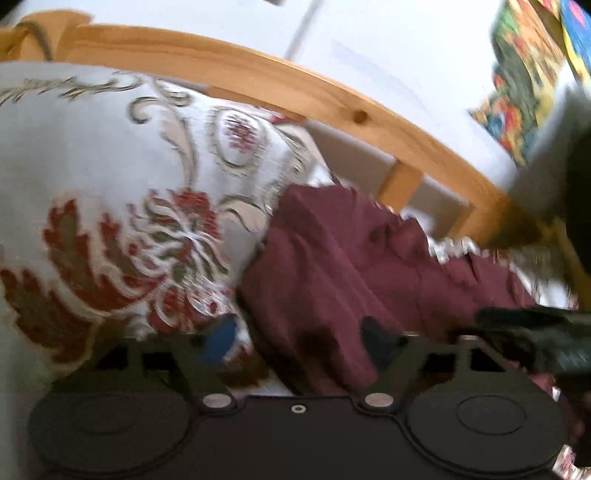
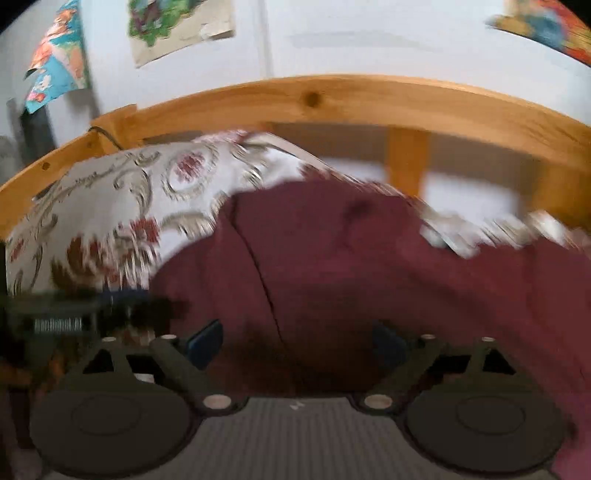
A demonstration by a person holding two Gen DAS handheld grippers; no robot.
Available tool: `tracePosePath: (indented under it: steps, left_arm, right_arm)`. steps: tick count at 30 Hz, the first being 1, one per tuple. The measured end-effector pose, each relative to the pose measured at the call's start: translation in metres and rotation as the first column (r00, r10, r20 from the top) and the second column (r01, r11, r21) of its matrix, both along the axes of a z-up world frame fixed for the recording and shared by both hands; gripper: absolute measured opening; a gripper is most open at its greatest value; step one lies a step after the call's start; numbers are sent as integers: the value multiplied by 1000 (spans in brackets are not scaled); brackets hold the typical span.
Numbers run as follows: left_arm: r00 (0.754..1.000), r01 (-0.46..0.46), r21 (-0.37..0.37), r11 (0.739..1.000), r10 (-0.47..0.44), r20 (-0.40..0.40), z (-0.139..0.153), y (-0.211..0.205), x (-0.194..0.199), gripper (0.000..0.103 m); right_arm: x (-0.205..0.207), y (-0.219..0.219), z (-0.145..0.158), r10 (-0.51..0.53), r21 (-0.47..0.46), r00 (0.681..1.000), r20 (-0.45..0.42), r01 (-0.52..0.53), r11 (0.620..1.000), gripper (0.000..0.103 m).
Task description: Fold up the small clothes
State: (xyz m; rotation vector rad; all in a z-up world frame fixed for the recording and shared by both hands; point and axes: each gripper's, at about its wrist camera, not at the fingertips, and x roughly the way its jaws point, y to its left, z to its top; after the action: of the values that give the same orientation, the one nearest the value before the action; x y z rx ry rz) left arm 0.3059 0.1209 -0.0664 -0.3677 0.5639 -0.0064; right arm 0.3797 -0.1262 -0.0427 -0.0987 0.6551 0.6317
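One crumpled maroon cloth garment (image 1: 332, 258) lies rumpled on the bed, just beside one plump white pillow with woven red-and-gold floral brocade (image 1: 122, 206), its near edge reaching under both grippers. The left gripper (image 1: 299, 341), black with blue-padded fingers (image 1: 221, 338), stands wide over the garment's edge, holding nothing. The right gripper (image 2: 299, 341), of matching build, likewise stands wide, its fingers (image 2: 205, 341) apart above smooth, softly creased maroon fabric (image 2: 351, 258). Behind runs one curved pine headboard rail (image 2: 332, 98) with knots and upright slats (image 2: 406, 158). On the pale wall (image 2: 369, 37) hang three colourful paper pictures, motion-blurred (image 2: 177, 26).
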Motion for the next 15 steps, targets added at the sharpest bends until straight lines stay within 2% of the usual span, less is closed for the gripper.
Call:
tracePosePath:
  steps: [3,7,11,15]
  left_arm:
    - [999,12,68,998,-8,-50,-2,-19,-6,94]
    - [992,58,42,997,-53,-118,-7,-35,-14,95]
    - [982,91,44,995,-83,-167,-19,-50,-22,96]
    - [974,129,73,989,-112,-197,-28,-58,-22,98]
  right_arm:
    - [-34,-23,-13,-96,-39,995,10,96,995,94]
    - [-58,-46,-20,-165,-74,986,-6,165,984,94]
    - [-62,-55,-15,-153,-90,987,52,157,984,91]
    - [-53,-41,-10,-76,-91,994,85,84,992,83]
